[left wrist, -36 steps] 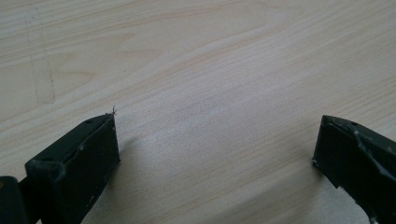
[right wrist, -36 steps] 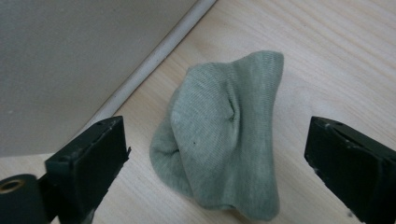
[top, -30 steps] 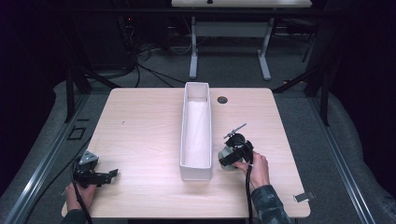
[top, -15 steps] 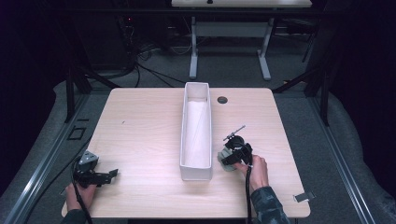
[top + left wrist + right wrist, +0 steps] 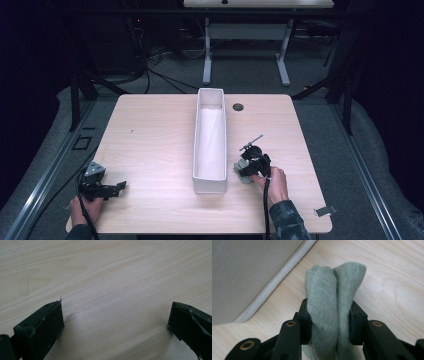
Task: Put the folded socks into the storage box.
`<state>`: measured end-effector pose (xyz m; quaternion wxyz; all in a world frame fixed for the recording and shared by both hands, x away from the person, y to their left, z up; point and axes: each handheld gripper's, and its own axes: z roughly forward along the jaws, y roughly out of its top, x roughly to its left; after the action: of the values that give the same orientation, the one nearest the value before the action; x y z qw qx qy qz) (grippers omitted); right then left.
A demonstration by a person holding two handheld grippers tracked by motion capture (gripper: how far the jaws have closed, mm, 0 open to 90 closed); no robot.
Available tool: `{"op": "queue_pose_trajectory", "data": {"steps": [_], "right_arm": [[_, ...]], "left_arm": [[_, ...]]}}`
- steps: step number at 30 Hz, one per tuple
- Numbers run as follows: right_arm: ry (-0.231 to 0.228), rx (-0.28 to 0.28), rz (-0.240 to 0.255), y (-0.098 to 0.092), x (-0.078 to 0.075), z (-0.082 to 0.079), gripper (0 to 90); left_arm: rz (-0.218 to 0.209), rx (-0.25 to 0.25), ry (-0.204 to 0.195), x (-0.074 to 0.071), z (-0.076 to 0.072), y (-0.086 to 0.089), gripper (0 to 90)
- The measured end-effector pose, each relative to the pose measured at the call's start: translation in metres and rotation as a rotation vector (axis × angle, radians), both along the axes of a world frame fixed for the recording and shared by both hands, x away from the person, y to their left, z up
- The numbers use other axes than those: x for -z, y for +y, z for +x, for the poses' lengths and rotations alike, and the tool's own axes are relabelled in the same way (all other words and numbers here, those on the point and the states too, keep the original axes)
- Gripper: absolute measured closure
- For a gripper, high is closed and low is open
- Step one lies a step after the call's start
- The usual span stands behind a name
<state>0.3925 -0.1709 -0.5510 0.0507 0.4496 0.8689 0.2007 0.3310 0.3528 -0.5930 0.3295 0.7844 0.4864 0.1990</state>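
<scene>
Your left claw (image 5: 119, 188) rests at the near left corner of the counter (image 5: 150, 130), its jaws spread wide over bare wood with nothing between them. In the middle a long white bin (image 5: 210, 140) runs from the far edge toward you. Just right of its near end, your right claw (image 5: 329, 322) has just been closing and now pinches a bunched grey-green cloth (image 5: 334, 290), which sits on the counter beside the bin wall
</scene>
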Motion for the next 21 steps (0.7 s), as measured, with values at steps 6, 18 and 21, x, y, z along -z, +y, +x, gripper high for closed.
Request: {"op": "queue_pose_trajectory", "data": {"steps": [6,18,21], "right_arm": [[0.005,0.010,0.007,-0.002,-0.003,0.000,62.8],[-0.018,0.002,0.003,-0.002,-0.021,-0.003,62.9],[-0.028,0.003,0.006,-0.003,-0.025,-0.004,62.8]], "left_arm": [[0.000,0.001,0.000,0.000,0.000,0.000,0.0],[-0.001,0.002,-0.001,0.000,0.000,0.000,0.0],[0.000,0.001,-0.001,0.000,0.000,0.000,0.0]]}}
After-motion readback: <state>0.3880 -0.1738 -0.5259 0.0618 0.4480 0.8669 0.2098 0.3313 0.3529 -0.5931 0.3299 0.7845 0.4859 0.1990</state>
